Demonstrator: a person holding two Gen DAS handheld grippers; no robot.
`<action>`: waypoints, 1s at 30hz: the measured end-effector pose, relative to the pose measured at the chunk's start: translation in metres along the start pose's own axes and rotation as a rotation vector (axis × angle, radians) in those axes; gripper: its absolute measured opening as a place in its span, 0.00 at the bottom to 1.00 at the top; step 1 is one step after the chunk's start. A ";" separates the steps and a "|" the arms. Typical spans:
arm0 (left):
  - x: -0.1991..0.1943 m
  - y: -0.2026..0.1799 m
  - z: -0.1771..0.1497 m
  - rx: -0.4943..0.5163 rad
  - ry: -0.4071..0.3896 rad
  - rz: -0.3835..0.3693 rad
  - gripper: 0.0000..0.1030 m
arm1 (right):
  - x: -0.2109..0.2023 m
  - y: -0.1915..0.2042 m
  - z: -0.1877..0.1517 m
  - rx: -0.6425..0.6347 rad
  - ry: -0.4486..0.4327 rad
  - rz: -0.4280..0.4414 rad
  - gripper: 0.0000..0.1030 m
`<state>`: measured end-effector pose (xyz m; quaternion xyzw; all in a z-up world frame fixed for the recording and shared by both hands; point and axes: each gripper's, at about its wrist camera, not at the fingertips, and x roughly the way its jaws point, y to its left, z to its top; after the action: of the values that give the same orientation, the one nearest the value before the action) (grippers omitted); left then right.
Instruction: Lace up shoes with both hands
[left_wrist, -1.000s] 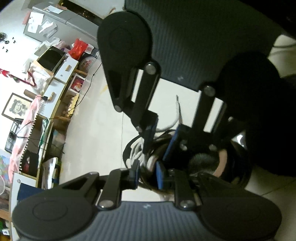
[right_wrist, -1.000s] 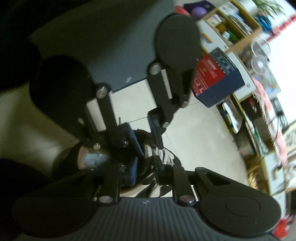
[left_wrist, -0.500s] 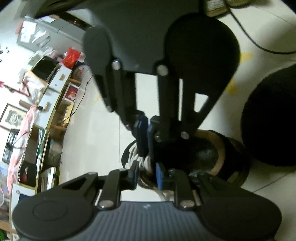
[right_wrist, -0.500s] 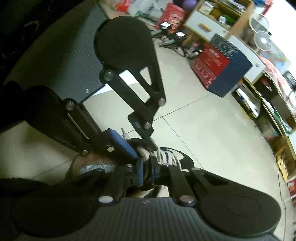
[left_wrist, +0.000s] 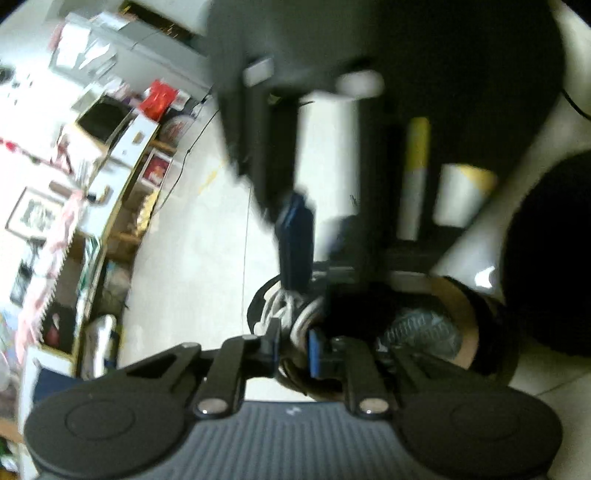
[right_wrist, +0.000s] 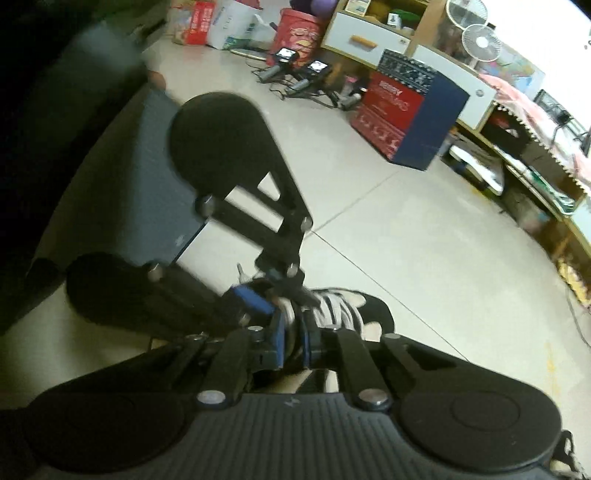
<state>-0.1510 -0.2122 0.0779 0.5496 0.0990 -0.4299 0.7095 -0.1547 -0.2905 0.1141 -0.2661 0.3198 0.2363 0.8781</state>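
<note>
Pale tiled floor (right_wrist: 424, 236) spreads under everything, with cluttered shelves along the wall and a red and navy printed gift box (right_wrist: 406, 107) standing well apart from the work.

On it sits the black low-top shoe with white flat laces (right_wrist: 347, 310), toe pointing away from both cameras. The white laces (left_wrist: 284, 314) are soft, limp and light, likely to slip from a loose pinch; I would take them near the eyelets, where they bunch. The shoe is light enough that a hard tug may drag it.

In the left view, the left claw (left_wrist: 293, 341) points steeply down over the tongue, its jaws closing with lace loops between them. Whether the pads already press is unclear.

The right claw (right_wrist: 291, 339) also tilts downward at the shoe's throat, jaws opening, lace lying between them, apparently unpinched.
</note>
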 end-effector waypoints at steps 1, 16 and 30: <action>0.000 0.005 0.000 -0.037 -0.001 -0.010 0.15 | -0.002 0.003 -0.003 0.011 0.014 -0.030 0.34; 0.003 0.016 -0.012 -0.238 -0.015 -0.058 0.15 | 0.020 -0.009 -0.020 0.336 0.146 -0.096 0.31; -0.006 0.005 -0.011 -0.040 -0.053 -0.040 0.18 | 0.029 -0.027 -0.011 0.348 0.060 -0.071 0.19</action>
<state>-0.1478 -0.1992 0.0806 0.5218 0.0997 -0.4563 0.7139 -0.1239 -0.3109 0.0957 -0.1281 0.3723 0.1379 0.9088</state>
